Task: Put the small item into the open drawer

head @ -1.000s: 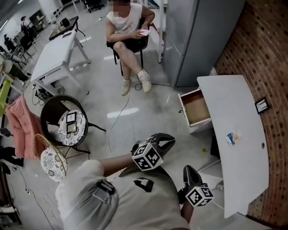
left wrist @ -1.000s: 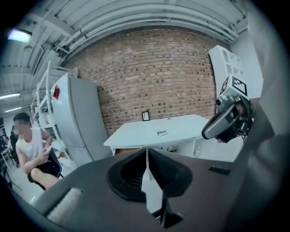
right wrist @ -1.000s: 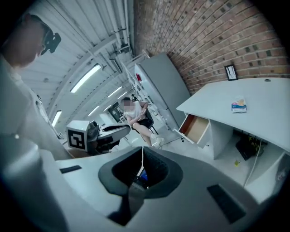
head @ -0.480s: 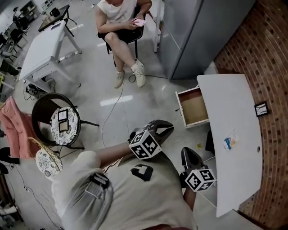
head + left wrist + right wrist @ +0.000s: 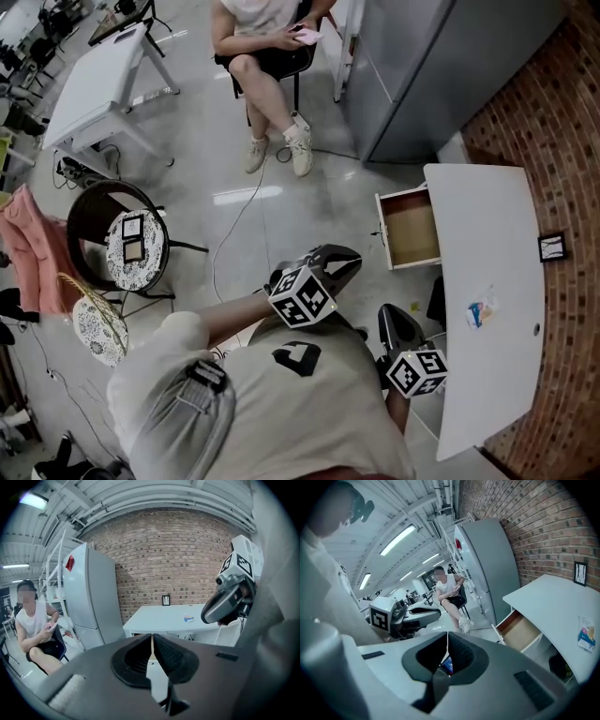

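left gripper (image 5: 343, 266) — jaws together | right gripper (image 5: 391, 319) — seemingly together | held side by side

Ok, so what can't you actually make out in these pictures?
Small item on the table: too small in the head view to identify.
Blue thing behind the right tool: mostly hidden by its shut jaws, right gripper view.
Drawer back: under the tabletop, head view.

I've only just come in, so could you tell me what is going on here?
A person with a gripper in each hand stands a little way from the desk. The item lies on the desk, untouched, and the drawer stands open and looks empty. The left gripper and right gripper are both near the body, fingers together, neither at the item.
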A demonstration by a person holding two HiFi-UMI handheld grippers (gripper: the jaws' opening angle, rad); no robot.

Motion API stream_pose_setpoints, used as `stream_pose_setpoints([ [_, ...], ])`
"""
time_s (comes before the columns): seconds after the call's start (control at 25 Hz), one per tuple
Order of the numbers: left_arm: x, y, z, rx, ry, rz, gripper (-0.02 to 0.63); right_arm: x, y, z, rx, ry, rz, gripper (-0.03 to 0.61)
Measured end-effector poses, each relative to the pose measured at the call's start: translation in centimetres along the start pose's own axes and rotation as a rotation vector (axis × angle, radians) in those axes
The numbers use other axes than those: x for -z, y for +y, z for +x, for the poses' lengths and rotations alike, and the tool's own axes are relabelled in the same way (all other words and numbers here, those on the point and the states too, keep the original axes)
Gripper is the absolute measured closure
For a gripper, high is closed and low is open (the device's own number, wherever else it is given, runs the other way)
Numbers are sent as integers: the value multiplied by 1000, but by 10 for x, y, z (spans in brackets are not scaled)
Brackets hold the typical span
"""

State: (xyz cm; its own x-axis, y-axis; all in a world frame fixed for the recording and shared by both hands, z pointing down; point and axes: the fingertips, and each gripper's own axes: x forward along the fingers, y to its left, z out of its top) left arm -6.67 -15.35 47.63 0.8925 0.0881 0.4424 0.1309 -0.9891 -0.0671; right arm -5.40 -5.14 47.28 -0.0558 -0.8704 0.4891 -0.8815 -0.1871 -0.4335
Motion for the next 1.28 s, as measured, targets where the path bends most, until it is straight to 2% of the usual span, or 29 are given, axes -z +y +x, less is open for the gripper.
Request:
stream_pose_setpoints([
  [0.2, -13, 0, 14, -56, 1, -4, 598, -20, -18, -3, -41, -6, -54, 572],
  [0.32, -29, -13, 32, -76, 9, 0, 598, -25, -45, -22, -52, -18, -39, 572],
  [0.4, -35, -21, 42, -121, 21, -13, 599, -27, -61, -28, -110, -3, -31, 572],
  [0.52, -42, -23, 48, -228, 38, -27, 598, -39, -67, -25, -247, 28, -108, 572],
  [0.6, -39, -22, 37, -310, 48, -57, 599, -49, -42, -16, -386, 39, -212, 572],
  [0.68, -27, -25, 13, -429, 67, -123, 598, -66, 2, -8, -576, 27, -306, 572],
  [0.8, -10, -44, -38, -655, 108, -249, 598, -97, 75, -9, -850, 1, -329, 572],
  [0.88, -1, -65, -76, -798, 129, -334, 600, -113, 122, -12, -968, -21, -348, 572],
  [1.0, 23, -95, -115, -969, 161, -452, 598, -117, 184, -8, -1094, -57, -405, 572],
  [1.08, 39, -110, -126, -1031, 181, -508, 599, -111, 215, -3, -1159, -57, -422, 572],
  [1.28, 61, -115, -159, -1045, 159, -549, 598, -85, 278, 1, -1218, -30, -455, 572],
])
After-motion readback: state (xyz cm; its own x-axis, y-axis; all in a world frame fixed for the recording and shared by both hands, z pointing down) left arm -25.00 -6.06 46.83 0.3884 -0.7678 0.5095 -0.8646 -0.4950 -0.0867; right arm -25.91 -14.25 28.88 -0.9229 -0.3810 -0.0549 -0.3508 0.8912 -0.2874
